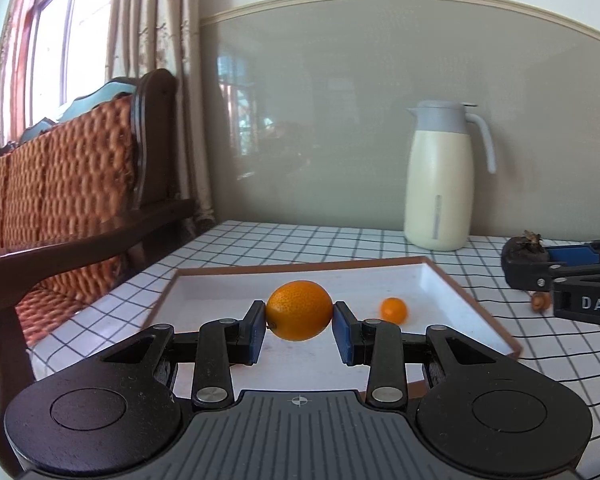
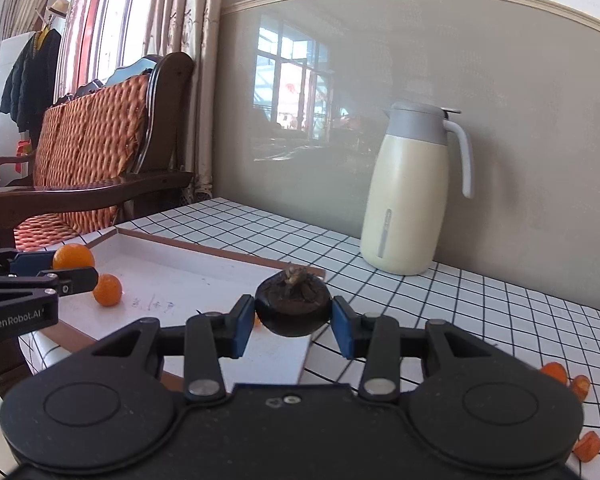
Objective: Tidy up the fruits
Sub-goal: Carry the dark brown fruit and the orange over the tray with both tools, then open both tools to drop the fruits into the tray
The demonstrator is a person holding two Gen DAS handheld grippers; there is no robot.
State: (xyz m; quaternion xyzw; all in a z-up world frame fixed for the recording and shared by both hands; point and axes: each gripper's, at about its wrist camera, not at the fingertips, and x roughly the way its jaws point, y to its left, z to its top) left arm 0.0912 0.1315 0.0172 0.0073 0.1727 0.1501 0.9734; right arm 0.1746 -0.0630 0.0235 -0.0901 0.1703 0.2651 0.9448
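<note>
My left gripper [image 1: 299, 318] is shut on an orange [image 1: 299, 310] and holds it above the white tray [image 1: 440, 284]. A small orange fruit [image 1: 394, 310] lies in the tray to the right of it. My right gripper [image 2: 293, 316] is shut on a dark mangosteen [image 2: 293, 306] and holds it over the tray's right edge [image 2: 220, 254]. The right wrist view shows the left gripper [image 2: 70, 270] with its orange [image 2: 73, 257] at the left, and the small orange fruit [image 2: 107, 289] in the tray. The left wrist view shows the right gripper [image 1: 520, 264] with the mangosteen [image 1: 522, 250] at the right.
A cream thermos jug [image 2: 406, 196] stands at the back of the checked tablecloth [image 2: 480, 300] near the wall. Several small orange pieces [image 2: 572, 384] lie on the cloth at the right. A wooden sofa [image 1: 68, 184] stands left of the table.
</note>
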